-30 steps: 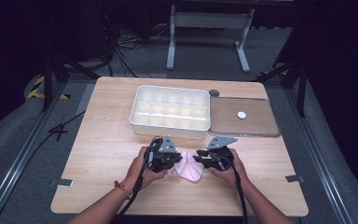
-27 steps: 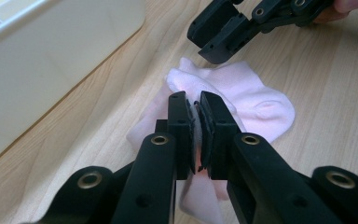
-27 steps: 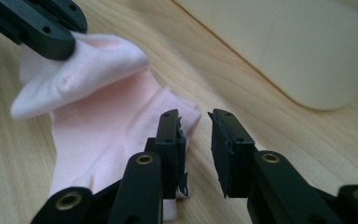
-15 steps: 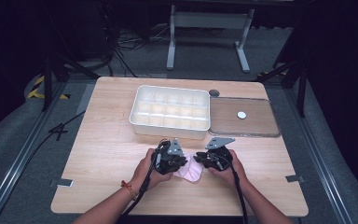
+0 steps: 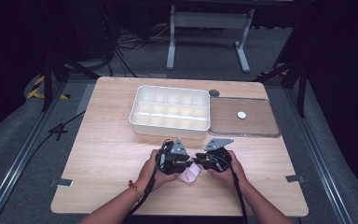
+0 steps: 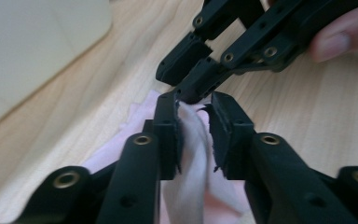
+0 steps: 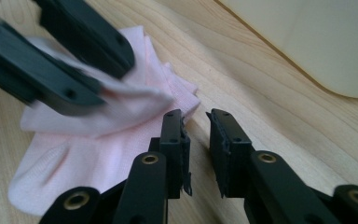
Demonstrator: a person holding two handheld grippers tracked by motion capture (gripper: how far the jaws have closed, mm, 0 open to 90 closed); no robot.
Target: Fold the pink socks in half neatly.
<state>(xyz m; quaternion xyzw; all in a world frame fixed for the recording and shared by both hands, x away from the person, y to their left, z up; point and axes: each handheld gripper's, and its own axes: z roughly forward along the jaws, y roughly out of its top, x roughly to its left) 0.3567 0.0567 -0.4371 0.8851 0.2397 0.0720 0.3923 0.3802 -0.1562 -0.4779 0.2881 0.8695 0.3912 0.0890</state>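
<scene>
White compartment tray [image 5: 170, 112], seen empty, at table's [image 5: 102, 154] far edge. Pink cloth [image 5: 189, 174], near edge: fold lies between left gripper's [image 6: 193, 114] just-opened jaws; right gripper's [image 7: 196, 126] jaws apart.

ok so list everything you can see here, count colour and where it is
cloth: one, pale pink, crumpled on the table's near edge between the two claws
compartment tray: one, white, empty, middle of the table toward the far side
flat lid: one, brown with a white round knob, right of the tray
small round disc: one, dark grey, by the tray's far right corner
table: one, light wood
metal stand: one, grey, on the floor beyond the table
left claw: one, black, a fold of the cloth between its jaws
right claw: one, black, jaws apart at the cloth's edge
</scene>
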